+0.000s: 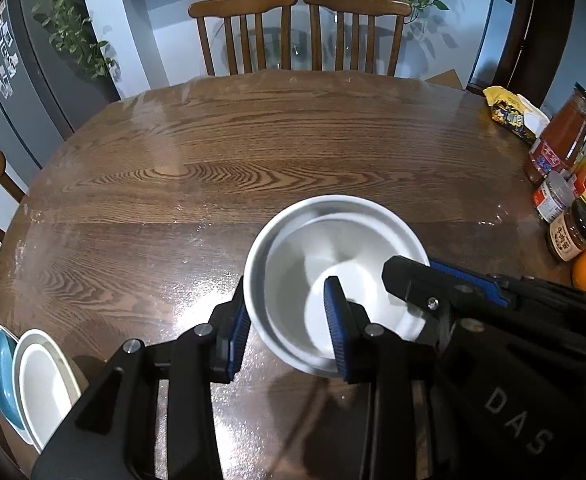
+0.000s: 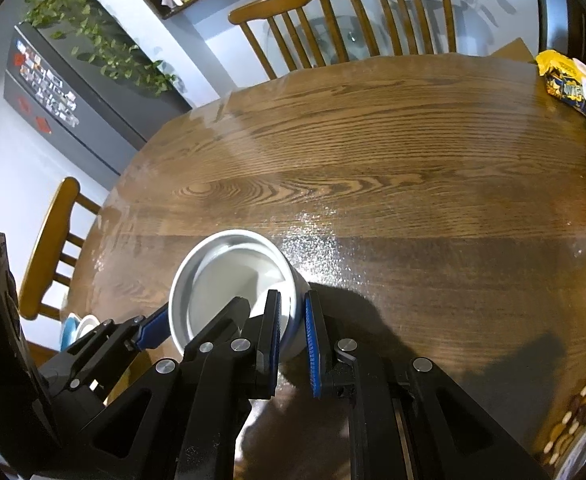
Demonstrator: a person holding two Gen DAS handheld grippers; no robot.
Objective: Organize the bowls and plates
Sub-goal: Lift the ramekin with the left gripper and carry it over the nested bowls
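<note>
**Nested white bowls, stacked plates at edge**

White bowl (image 1: 293, 232) with a smaller white bowl (image 1: 357, 280) nested inside, off-centre, tilted, held above the wooden counter (image 1: 213, 140). Glossy, looks empty. White plate (image 1: 41, 380) sits in a cream one, leaning on a blue dish (image 1: 1, 372), at the counter's near-left edge.

Glossy white ceramic bowl (image 1: 333, 264); varnished wood-grain table (image 1: 253, 140); ribbed blue pads (image 2: 312, 352), matt black plastic.
</note>
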